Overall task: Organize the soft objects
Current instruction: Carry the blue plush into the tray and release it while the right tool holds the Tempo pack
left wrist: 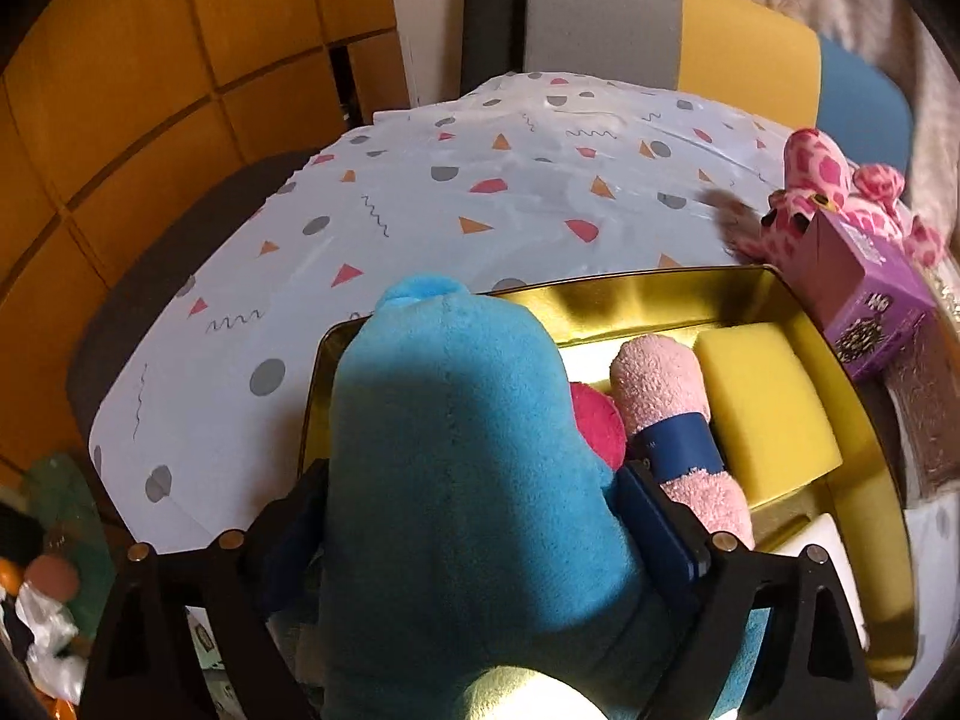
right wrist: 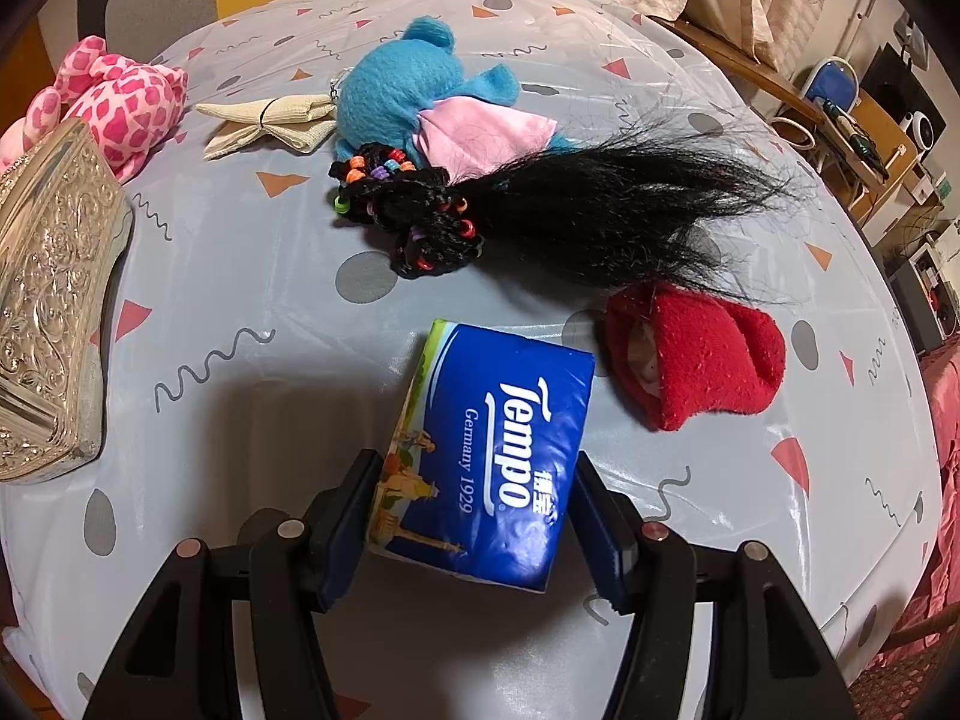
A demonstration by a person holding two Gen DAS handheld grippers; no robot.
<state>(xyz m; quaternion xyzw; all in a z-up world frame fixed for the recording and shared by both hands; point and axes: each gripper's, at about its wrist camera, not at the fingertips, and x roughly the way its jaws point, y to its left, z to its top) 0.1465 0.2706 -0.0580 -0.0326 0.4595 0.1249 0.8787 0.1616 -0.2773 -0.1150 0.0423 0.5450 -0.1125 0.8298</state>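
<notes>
Currently over patterned surface (right wrist: 240, 276): left hand-held gripper (left wrist: 480, 516) pinching blue plush toy (left wrist: 456, 420) above gold tin (left wrist: 660, 291), beside pink rolled towel (left wrist: 666, 384) and yellow sponge (left wrist: 768, 408) inside. Right hand-held gripper (right wrist: 474, 498) clamped on tissue pack (right wrist: 504, 438). Farther out: black hairpiece (right wrist: 600, 210), red sock (right wrist: 702, 360), pink spotted plush (right wrist: 126, 102). Silver box (right wrist: 48, 300) at left edge; bare cloth between box and pack. Chair back (left wrist: 660, 18) beyond far edge.

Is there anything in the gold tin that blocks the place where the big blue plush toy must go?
Partly. The blue plush toy, between the left hand-held gripper's fingers, hangs over the gold tin's left part. A magenta soft item lies partly beneath it; the pink rolled towel and yellow sponge fill the right.
</notes>
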